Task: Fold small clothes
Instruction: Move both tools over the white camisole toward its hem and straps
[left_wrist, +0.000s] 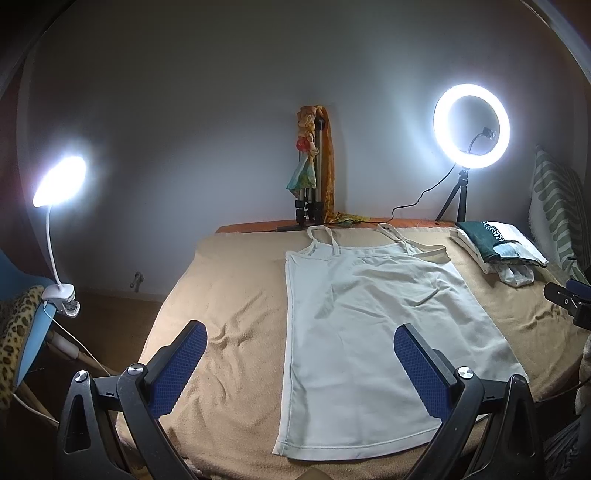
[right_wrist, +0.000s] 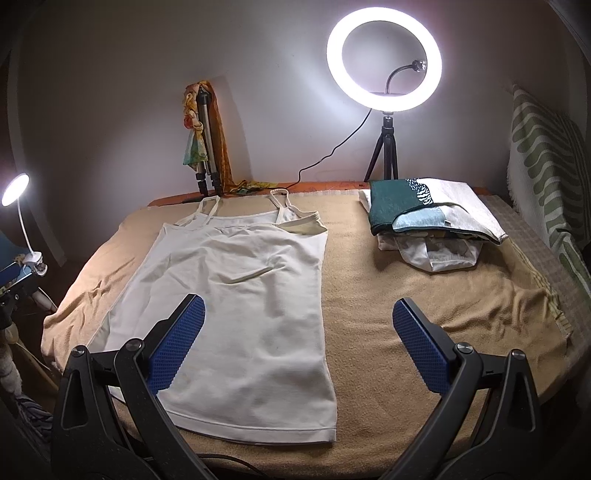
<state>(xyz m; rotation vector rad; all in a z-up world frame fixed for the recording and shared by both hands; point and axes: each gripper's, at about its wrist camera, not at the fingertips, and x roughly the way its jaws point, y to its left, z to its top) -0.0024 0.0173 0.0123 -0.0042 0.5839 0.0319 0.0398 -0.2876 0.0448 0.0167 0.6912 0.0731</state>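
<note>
Cream cotton, thin and stretchy by the look of it, makes up the camisole (right_wrist: 236, 291) that lies spread flat and face-up on the tan blanket (right_wrist: 388, 332), hem toward the camera and straps at 12 o'clock near the far edge. In the right wrist view it fills the left half of the bed, with the stack of folded clothes (right_wrist: 432, 221) well apart at 2 o'clock. Both tools hover above it with nothing held: the left gripper (left_wrist: 301, 363) has its jaws wide apart over the left side seam, and the right gripper (right_wrist: 299, 339) stands equally spread over the right side seam. The first fold seems not yet begun. To do it well, I judge each claw should pinch one edge only, catching both layers of cloth but not the blanket beneath, then carry the side across in one even sweep. A diagonal crease near the chest and a turned-out armhole at the right strap want smoothing first.
</note>
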